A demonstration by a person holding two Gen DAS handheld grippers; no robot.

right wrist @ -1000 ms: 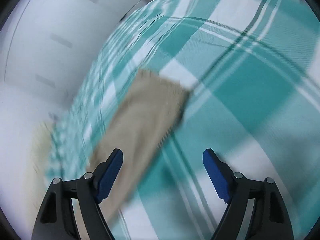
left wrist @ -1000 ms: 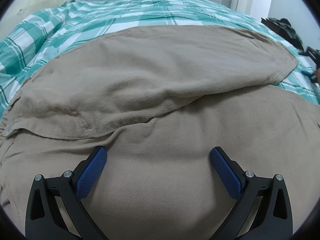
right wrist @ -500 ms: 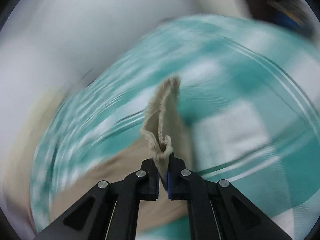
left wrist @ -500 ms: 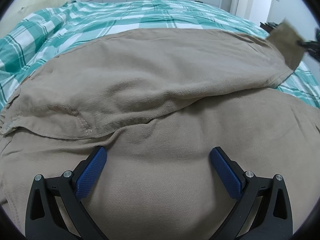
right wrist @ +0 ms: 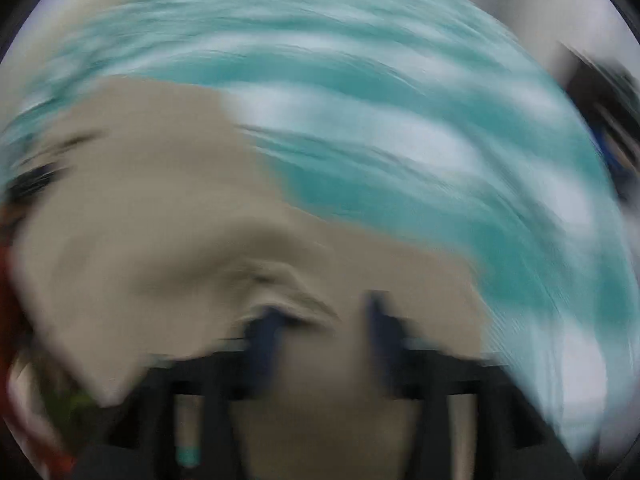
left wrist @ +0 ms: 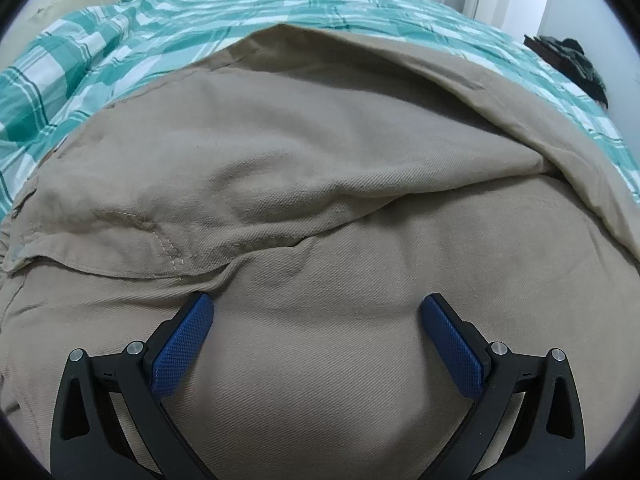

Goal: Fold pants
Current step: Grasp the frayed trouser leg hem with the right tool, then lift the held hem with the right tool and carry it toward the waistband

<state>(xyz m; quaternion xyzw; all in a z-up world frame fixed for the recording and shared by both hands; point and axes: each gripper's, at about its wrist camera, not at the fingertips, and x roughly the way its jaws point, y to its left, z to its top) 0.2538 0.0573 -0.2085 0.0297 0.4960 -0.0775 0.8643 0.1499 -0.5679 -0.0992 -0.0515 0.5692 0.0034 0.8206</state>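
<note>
Tan pants (left wrist: 304, 168) lie on the bed, with one leg folded back over the rest so its hem edge runs down the right side (left wrist: 560, 140). My left gripper (left wrist: 316, 312) is open, its blue pads resting on the pants near the seat seam. The right wrist view is heavily blurred by motion. It shows the tan pants (right wrist: 152, 208) below my right gripper (right wrist: 324, 320), whose blue fingers stand a little apart over the cloth, apparently open and holding nothing.
The bed has a teal and white checked cover (left wrist: 120, 40), also seen in the right wrist view (right wrist: 400, 140). A dark pile of clothing (left wrist: 568, 60) lies at the bed's far right. White cupboards and a door stand behind.
My right gripper closed on the leg hem, carried it across over the pants and has let it go. The leg now lies folded over. The left gripper has stayed put.
</note>
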